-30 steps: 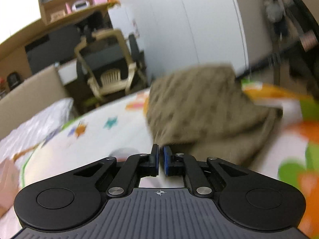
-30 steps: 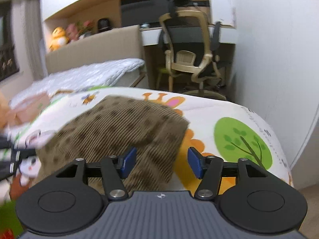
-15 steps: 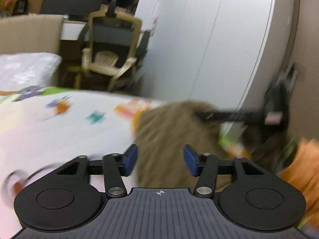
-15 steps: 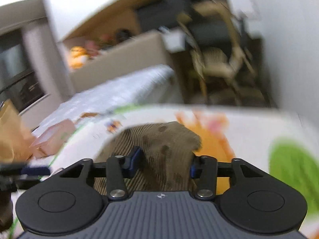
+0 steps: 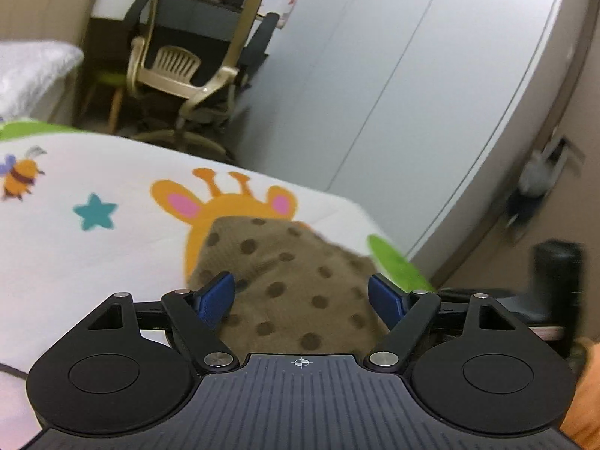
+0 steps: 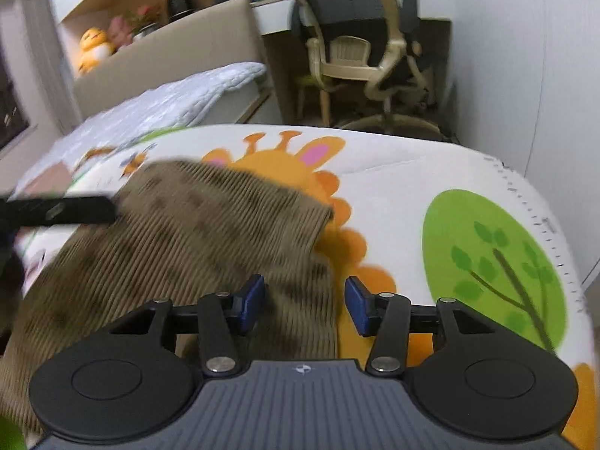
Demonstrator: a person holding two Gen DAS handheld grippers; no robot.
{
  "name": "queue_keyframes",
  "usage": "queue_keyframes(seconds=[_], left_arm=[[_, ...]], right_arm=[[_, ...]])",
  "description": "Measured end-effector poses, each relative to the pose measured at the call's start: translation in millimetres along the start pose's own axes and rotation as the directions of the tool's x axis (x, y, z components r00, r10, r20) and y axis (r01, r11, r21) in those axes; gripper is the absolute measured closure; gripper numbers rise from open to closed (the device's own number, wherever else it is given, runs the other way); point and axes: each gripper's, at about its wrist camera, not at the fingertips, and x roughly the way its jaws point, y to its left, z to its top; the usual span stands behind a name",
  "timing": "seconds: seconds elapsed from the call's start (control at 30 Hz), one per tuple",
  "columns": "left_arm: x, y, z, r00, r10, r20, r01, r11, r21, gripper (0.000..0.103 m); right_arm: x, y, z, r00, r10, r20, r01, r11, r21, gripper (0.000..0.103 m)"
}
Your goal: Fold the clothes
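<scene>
Brown ribbed garment with darker dots (image 6: 195, 232) is lying folded on the bed's white cartoon-print cover (image 6: 405, 180), partly over an orange giraffe picture (image 5: 232, 206). I am holding my left gripper (image 5: 302, 298) just above its near edge with the blue-padded fingers spread wide, nothing between them. My right gripper (image 6: 303, 302) is hovering over the garment's right edge, fingers likewise parted and gripping nothing; the cloth's edge is showing in the gap beneath them. In the right wrist view my other gripper's black arm is blurring across the left side. A beige-framed office chair (image 5: 187, 56) is standing beyond the bed, beside a white wardrobe (image 5: 375, 75).
</scene>
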Motion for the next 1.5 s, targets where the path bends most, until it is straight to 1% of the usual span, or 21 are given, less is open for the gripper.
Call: queue_keyframes(seconds=[0.1,0.17,0.23,0.3,0.37,0.43,0.47,0.5,0.53,0.67,0.77,0.83,0.87,1.0,1.1,1.17,1.27,1.33,1.4,1.47,1.5], left_arm=[[-4.3,4.1,-4.1,0.999,0.030,-0.012,-0.029,0.999,0.024,0.019],[-7.2,8.4,-3.0,0.999,0.033,-0.009,-0.033,0.999,0.024,0.019],[-9.1,10.7,-3.2,0.999,0.036,-0.009,-0.036,0.999,0.018,0.019],[-10.2,11.4,-3.0,0.999,0.045,-0.008,-0.044,0.999,0.015,0.017],[-11.0,11.8,-2.7,0.999,0.054,-0.006,-0.054,0.998,0.012,0.016],[-15.5,14.0,-2.4,0.997,0.075,0.006,-0.075,0.997,0.006,0.015],[-18.2,15.3,-2.2,0.996,0.086,0.013,-0.086,0.996,0.003,0.015],[-22.5,16.3,-2.0,0.995,0.099,0.023,-0.100,0.995,0.002,0.015],[-27.7,17.3,-1.6,0.993,0.114,0.034,-0.114,0.993,0.002,0.014],[-40.3,21.9,0.7,0.990,0.131,0.056,-0.131,0.991,0.004,0.010],[-48.9,22.2,-6.2,0.990,0.131,0.056,-0.131,0.991,0.014,0.010],[-60.8,19.0,-17.7,0.991,0.123,0.060,-0.126,0.991,0.041,0.010],[-67.5,15.8,-24.9,0.990,0.123,0.062,-0.127,0.989,0.070,0.010],[-90.6,-11.4,-57.1,0.993,0.107,0.041,-0.114,0.965,0.236,0.009],[-98.5,-31.6,-81.2,0.997,0.074,-0.007,-0.067,0.935,0.349,0.008],[-99.0,-41.7,-97.0,0.996,0.078,-0.038,-0.055,0.907,0.417,0.007],[-87.9,-40.7,-115.0,0.984,0.162,-0.069,-0.113,0.879,0.464,0.007],[-83.6,-36.7,-118.6,0.974,0.219,-0.051,-0.171,0.868,0.466,0.007],[-83.4,-31.9,-117.4,0.960,0.278,-0.008,-0.245,0.857,0.453,0.007],[-95.7,-22.5,-105.5,0.946,0.317,0.069,-0.318,0.867,0.384,0.006],[-102.3,-18.4,-100.3,0.941,0.326,0.095,-0.338,0.872,0.355,0.006]], right_arm=[[-9.4,-0.3,-15.7,1.000,-0.027,-0.004,0.027,1.000,-0.012,0.056],[-24.6,24.0,-22.5,0.996,-0.053,0.070,0.059,0.995,-0.086,0.056],[-34.4,42.2,-27.4,0.994,-0.022,0.109,0.037,0.991,-0.132,0.055],[-34.5,57.8,-31.1,0.995,0.068,0.073,-0.058,0.989,-0.136,0.049],[-26.1,75.4,-38.0,0.992,0.129,0.014,-0.127,0.984,-0.122,0.049],[-17.6,95.2,-45.6,0.989,0.145,-0.010,-0.145,0.981,-0.126,0.047],[-15.3,104.4,-48.2,0.989,0.148,-0.011,-0.149,0.980,-0.133,0.045],[-15.0,113.4,-48.7,0.988,0.155,-0.006,-0.154,0.977,-0.151,0.039],[-14.8,121.1,-48.2,0.985,0.173,-0.005,-0.171,0.970,-0.174,0.038],[-20.4,142.8,-51.5,0.974,0.225,-0.023,-0.222,0.934,-0.278,0.038],[-31.8,138.5,-50.2,0.971,0.239,-0.030,-0.237,0.927,-0.292,0.037],[-46.4,125.4,-48.2,0.976,0.216,-0.006,-0.208,0.936,-0.285,0.036],[-53.4,118.8,-47.3,0.980,0.200,0.007,-0.189,0.940,-0.283,0.032],[-69.9,95.8,-50.9,0.998,0.048,0.026,-0.038,0.949,-0.314,0.029],[-73.0,93.1,-63.4,1.000,-0.012,-0.010,0.008,0.933,-0.360,0.029],[-75.3,98.8,-76.2,0.999,-0.041,-0.026,0.026,0.904,-0.427,0.028],[-73.0,106.8,-88.8,0.993,-0.119,0.010,0.108,0.853,-0.511,0.027],[-65.7,110.4,-86.4,0.984,-0.169,0.062,0.177,0.837,-0.517,0.027],[-65.0,113.4,-73.5,0.974,-0.186,0.132,0.227,0.848,-0.479,0.027],[-77.4,113.7,-50.5,0.963,-0.157,0.221,0.237,0.883,-0.405,0.027],[-83.8,114.0,-42.4,0.961,-0.133,0.244,0.222,0.896,-0.385,0.027]])
